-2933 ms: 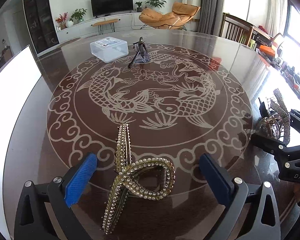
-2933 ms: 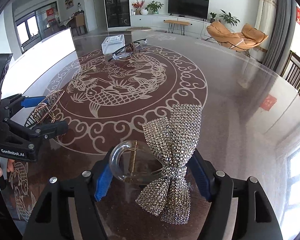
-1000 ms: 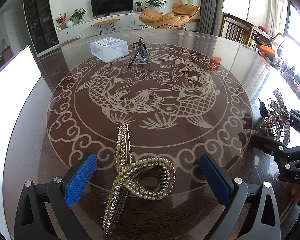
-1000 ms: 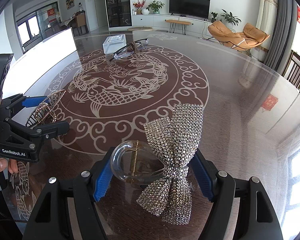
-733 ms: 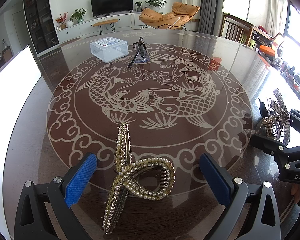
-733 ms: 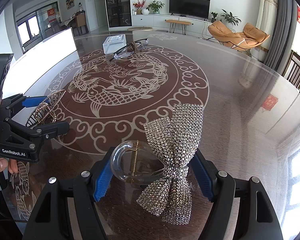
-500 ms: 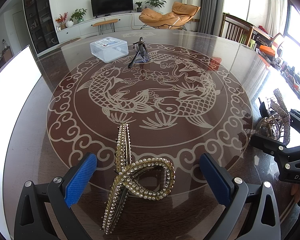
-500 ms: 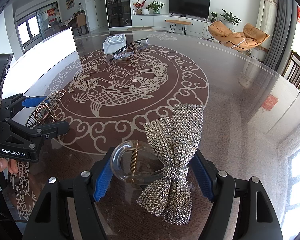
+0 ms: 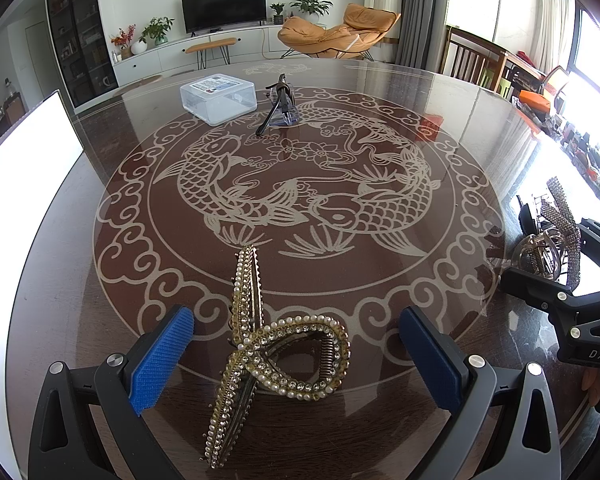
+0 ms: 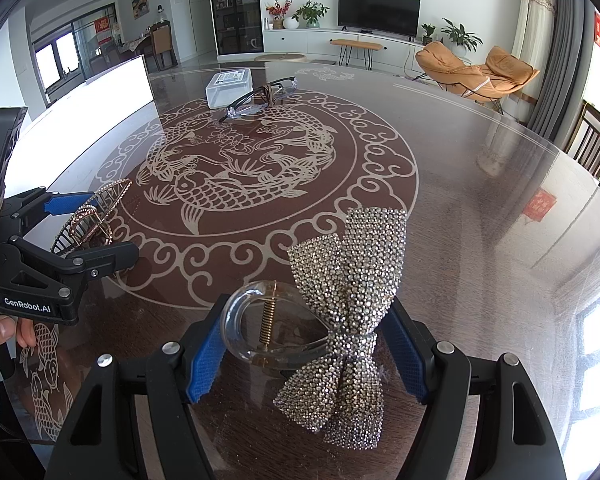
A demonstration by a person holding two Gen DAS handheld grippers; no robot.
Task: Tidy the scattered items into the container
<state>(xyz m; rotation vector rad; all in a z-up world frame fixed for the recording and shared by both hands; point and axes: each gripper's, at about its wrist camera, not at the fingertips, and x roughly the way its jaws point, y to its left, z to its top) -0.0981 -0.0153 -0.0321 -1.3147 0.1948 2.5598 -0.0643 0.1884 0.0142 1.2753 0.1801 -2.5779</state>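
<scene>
Left hand-held gripper [image 9: 296, 354] spread wide, blue pads well clear on both sides of the pearl hair claw [image 9: 260, 344]; claw lies on the bench [image 9: 480, 128] between the fingers, untouched; a thumb and finger [image 10: 8, 330] of the person's hand show on the left grip in the right wrist view. Right hand-held gripper [image 10: 308, 354] also spread wide, straddling the rhinestone bow clip [image 10: 348, 308]; clip sits on the glass with its clear loop and spring toward the left pad [image 10: 204, 356], bow toward the right pad; pads very close to the clip, contact hard to call, looks released, not squeezing. Mid bench: etched fish medallion [image 9: 296, 188] under the glass top. Far side: glasses [image 9: 280, 106] with a hair tie looped round them, just right of the clear lidded container [image 9: 219, 98], near but apart; container lid on. Beyond: TV, orange lounge chair.
</scene>
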